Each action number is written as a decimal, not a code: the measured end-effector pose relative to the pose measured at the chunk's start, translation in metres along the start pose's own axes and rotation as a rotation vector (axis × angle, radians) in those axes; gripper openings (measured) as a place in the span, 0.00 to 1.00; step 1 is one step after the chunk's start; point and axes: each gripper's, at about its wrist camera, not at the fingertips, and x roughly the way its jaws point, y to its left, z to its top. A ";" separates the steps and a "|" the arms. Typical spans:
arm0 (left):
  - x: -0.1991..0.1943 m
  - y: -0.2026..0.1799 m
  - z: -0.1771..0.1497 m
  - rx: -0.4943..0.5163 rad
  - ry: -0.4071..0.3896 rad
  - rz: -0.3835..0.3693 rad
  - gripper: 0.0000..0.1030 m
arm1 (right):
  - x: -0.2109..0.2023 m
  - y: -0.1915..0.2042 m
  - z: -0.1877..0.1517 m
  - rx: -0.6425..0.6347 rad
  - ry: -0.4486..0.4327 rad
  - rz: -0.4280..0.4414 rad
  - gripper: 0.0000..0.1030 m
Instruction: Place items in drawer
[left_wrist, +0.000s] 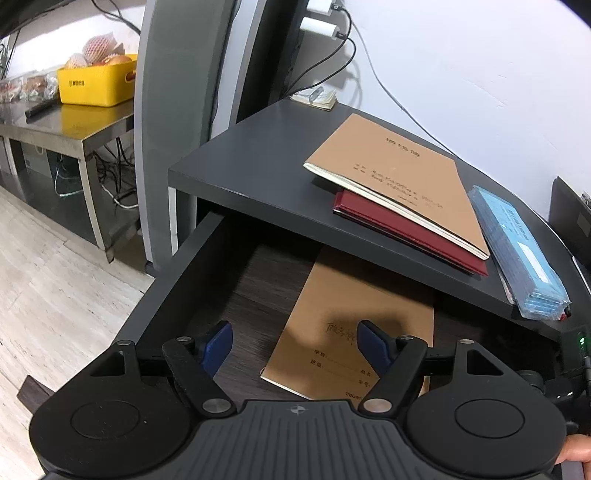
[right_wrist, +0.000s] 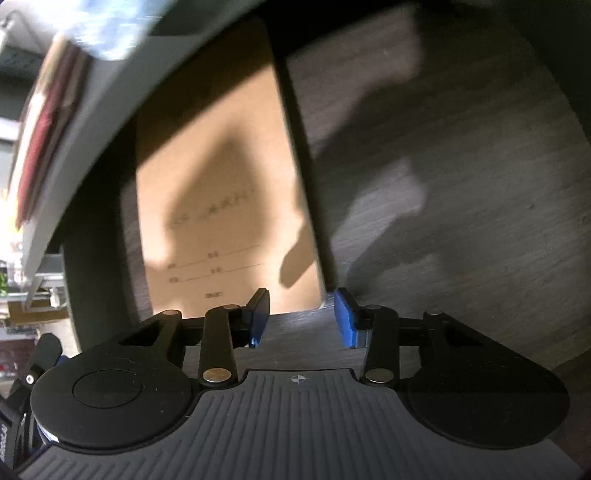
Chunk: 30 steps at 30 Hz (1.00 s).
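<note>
Left tool (left_wrist: 295, 345): jaws spread wide, nothing between them, held above the front part of the open drawer (left_wrist: 177, 284). Its blue fingertips (left_wrist: 221, 341) hang over the drawer floor and the near end of a kraft-covered exercise book (left_wrist: 354, 332) lying flat inside. That book rests on the dark wood-grain drawer bottom, its far end running under the edge of the dark surface (left_wrist: 258, 166) above.

Right tool (right_wrist: 301, 314): jaws apart, empty, positioned low inside the drawer just short of the near edge of the same exercise book (right_wrist: 221, 177). Its right fingertip (right_wrist: 345, 317) sits close to the book's near right corner; whether it touches cannot be told. The right wrist view is blurred.

Items on the surface, not in the drawer: a second kraft-covered book (left_wrist: 402, 173) lying partly on top of a red hardcover book (left_wrist: 410, 229), and just beside them a blue packet in clear wrap (left_wrist: 517, 251) overhanging the front edge. A small notebook (left_wrist: 314, 98) lies at the far corner by the wall.

Background: a yellow bin (left_wrist: 96, 83) of netted fruit stands on a steel table (left_wrist: 74, 125).
</note>
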 end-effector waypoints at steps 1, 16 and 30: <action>0.001 0.001 0.000 -0.005 0.003 -0.001 0.70 | 0.003 -0.002 0.001 0.014 0.016 0.007 0.45; -0.010 0.003 -0.004 -0.002 -0.009 -0.012 0.70 | -0.032 -0.036 -0.020 0.147 -0.189 0.237 0.39; -0.086 -0.048 -0.058 0.266 -0.091 0.011 0.90 | -0.167 -0.012 -0.130 -0.296 -0.565 0.055 0.62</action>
